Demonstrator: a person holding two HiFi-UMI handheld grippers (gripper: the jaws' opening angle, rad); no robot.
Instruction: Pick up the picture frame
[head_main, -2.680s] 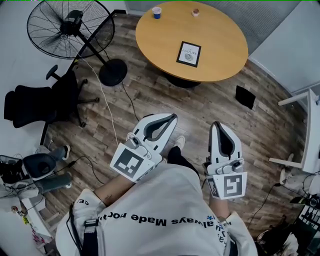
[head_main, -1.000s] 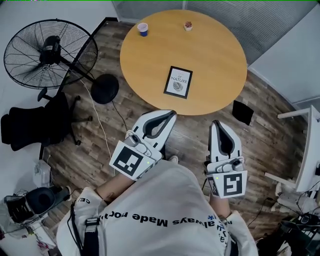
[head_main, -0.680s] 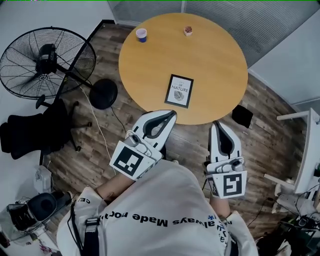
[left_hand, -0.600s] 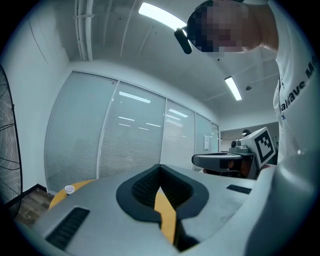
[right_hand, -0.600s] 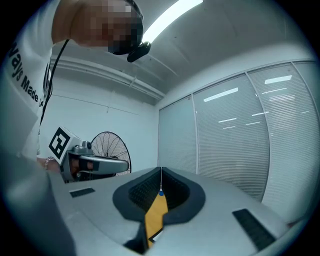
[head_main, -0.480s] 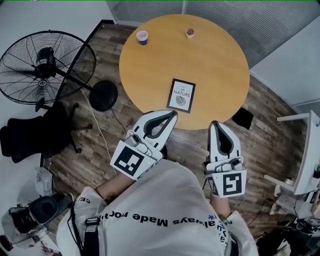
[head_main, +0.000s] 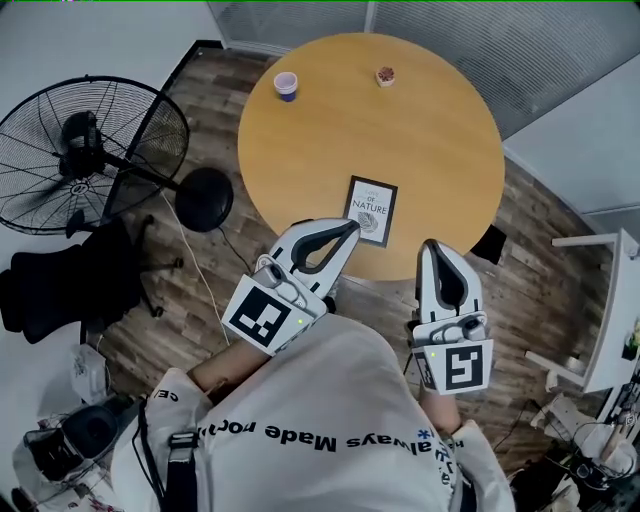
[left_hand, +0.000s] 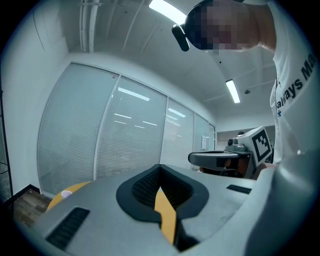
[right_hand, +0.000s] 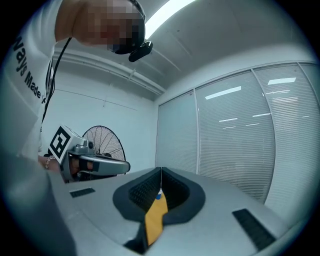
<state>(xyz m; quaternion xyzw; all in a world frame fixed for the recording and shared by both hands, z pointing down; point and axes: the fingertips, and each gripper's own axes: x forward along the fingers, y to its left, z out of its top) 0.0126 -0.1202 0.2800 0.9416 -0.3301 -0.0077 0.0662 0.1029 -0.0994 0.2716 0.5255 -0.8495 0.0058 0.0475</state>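
Two claws, both shut & empty (head view). The left claw is at centre frame, and its tip overlaps the lower-left corner of the picture frame; contact can't be told. The right claw is right of centre, with its tip over the lower rim of the counter, apart from the frame. In each gripper view the pads meet w/ nothing between them. The picture frame lies flat, print side up, near the counter's lower edge.

Change vs. earlier views: counter & frame have slid from upper centre down to mid-picture, while the claws keep the same spot, i.e. the person has walked up to the counter.

Meaning for the task: approach approx. done, grasp not begun. The jaws must part before either claw can take the frame.

Also on the counter, upper part: a small cup & a brown item, well apart from the frame. A fan stands at left.
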